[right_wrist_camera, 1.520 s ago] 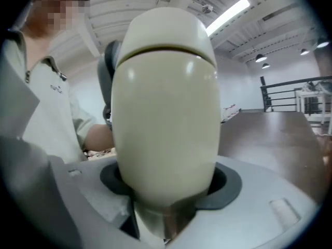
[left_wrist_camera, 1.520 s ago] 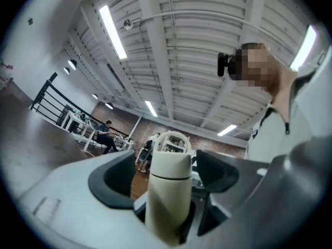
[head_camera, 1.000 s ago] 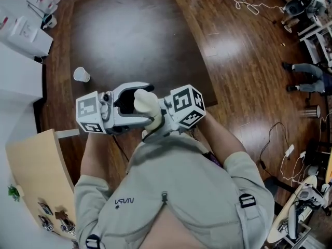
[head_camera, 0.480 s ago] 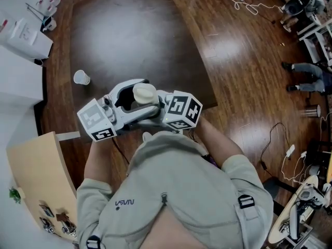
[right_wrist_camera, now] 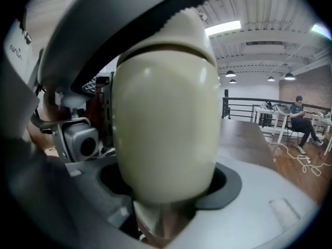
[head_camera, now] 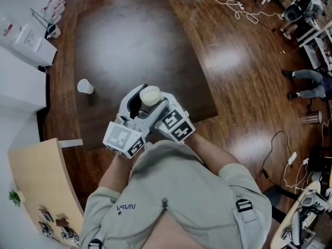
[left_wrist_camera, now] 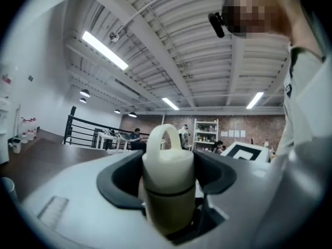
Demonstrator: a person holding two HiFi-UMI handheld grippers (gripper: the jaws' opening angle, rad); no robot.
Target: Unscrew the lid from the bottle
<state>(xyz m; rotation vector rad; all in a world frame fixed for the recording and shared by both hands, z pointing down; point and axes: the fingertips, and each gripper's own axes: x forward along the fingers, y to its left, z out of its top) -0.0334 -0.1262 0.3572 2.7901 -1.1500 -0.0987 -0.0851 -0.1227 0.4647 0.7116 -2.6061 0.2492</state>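
Our right gripper (right_wrist_camera: pixel 166 191) is clamped round the smooth cream rounded bottle (right_wrist_camera: pixel 166 118), held aloft before us. The left gripper (left_wrist_camera: pixel 168 175) has just been closing onto its cream loop-topped lid (left_wrist_camera: pixel 167 160). We reckon it's rigid, slick and light, so squeeze the lid's sides.

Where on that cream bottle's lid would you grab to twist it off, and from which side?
Grip the lid by its round wall just above the seam with the bottle, coming in level from the side. The bottle stands upright, and the thin loop on top would likely give poor twisting hold.
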